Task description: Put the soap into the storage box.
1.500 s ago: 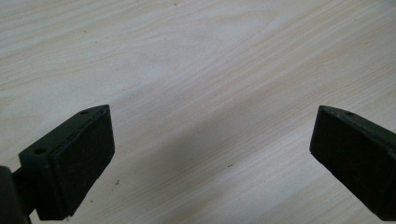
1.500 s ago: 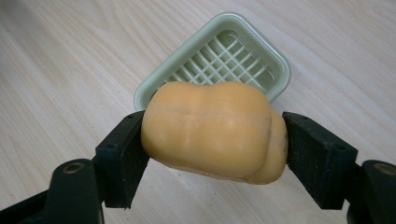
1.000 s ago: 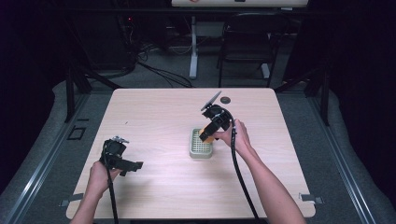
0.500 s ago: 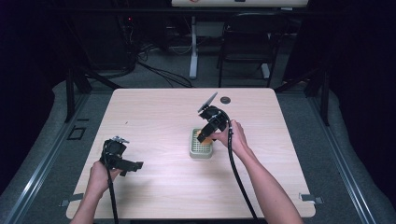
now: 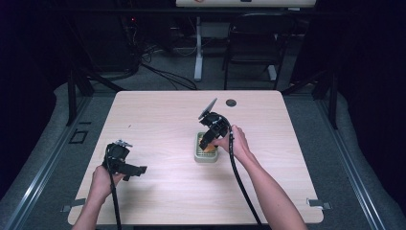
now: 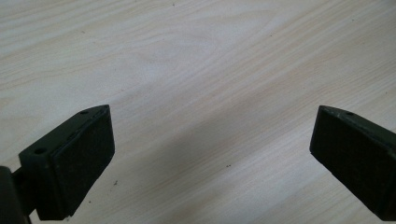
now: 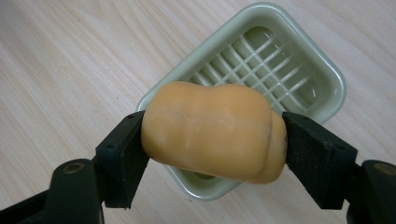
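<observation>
Glossy plastic dish, matt waxy soap, pale wood-grain table

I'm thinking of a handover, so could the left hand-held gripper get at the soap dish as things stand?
Probably yes: the left hand-held gripper is open with bare table between it and the soap dish, though the right hand-held gripper holds an orange soap bar just over it.

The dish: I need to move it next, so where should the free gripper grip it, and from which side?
Grip the dish by its raised rim at a long side, coming down from above with one finger inside and one outside. It lies flat on the table, so only the rim offers an edge. The left gripper is open; the right gripper holds the soap over it.
</observation>
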`<state>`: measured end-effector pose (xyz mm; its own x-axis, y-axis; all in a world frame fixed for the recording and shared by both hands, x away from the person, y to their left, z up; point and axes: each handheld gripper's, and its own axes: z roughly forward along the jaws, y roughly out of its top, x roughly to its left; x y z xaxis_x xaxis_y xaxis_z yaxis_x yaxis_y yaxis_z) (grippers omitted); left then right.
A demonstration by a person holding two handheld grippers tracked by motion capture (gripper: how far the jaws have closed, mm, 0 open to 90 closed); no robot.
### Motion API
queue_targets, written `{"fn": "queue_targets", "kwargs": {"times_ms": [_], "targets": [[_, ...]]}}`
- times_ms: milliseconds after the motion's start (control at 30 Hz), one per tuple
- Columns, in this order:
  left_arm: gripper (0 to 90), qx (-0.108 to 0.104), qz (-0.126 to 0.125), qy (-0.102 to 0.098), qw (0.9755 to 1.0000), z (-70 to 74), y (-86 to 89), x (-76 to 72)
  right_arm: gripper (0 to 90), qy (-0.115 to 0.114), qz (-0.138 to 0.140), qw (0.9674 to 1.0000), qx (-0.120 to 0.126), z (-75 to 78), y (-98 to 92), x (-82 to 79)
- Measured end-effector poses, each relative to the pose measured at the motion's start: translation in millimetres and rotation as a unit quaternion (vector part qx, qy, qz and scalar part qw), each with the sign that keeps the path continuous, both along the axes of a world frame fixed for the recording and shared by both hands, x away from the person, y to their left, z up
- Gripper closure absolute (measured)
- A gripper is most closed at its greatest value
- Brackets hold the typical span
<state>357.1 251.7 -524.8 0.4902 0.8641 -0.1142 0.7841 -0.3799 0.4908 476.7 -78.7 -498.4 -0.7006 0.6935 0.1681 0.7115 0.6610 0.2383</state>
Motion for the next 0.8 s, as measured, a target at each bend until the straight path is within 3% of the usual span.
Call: {"fn": "queue_targets", "kwargs": {"times_ms": [333, 800], "targets": [[0.0, 0.000, -0.001, 0.001, 1.0000, -0.1, 0.0, 0.0, 25.8, 0.014, -0.004, 0.9998, -0.011, -10.5, 3.7, 4.0], [0.0, 0.001, -0.002, 0.002, 1.0000, -0.4, -0.1, 0.1, 25.8, -0.003, -0.017, 0.9998, 0.004, -14.5, 8.3, 8.4]]}}
